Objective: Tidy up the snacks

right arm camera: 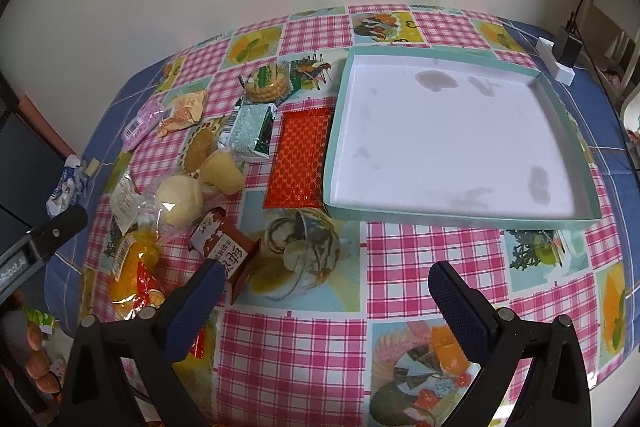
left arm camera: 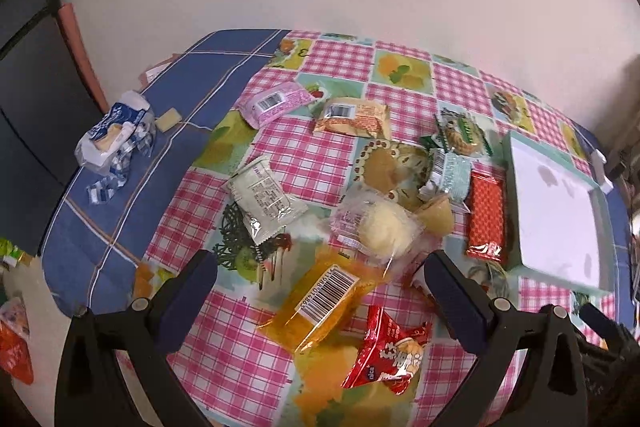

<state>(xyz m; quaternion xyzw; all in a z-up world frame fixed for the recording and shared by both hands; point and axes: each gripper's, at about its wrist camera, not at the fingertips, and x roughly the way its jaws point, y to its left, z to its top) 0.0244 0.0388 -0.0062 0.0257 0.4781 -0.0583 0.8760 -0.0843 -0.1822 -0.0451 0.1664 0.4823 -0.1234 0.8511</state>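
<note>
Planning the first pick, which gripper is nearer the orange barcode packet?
Left. The left gripper hovers directly over the orange barcode packet; the right gripper sits off to its side.

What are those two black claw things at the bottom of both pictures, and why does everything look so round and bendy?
Those are grabbing tools that a person holds, one in each hand. Each tool has a small camera that looks forward along its two jaws, so you see the jaws at the bottom. The lens is very wide, and that bends the picture.

One picture comes from the left gripper, the other from the right gripper. Both stand open and hold nothing.

Below them is a table with a pink checked tablecloth. Wrapped snacks lie scattered on it: an orange packet with a barcode, a red packet, a round pale cake in clear wrap, a flat red bar. Beside the bar sits a shallow teal box, white inside, with no snacks in it yet.
</note>
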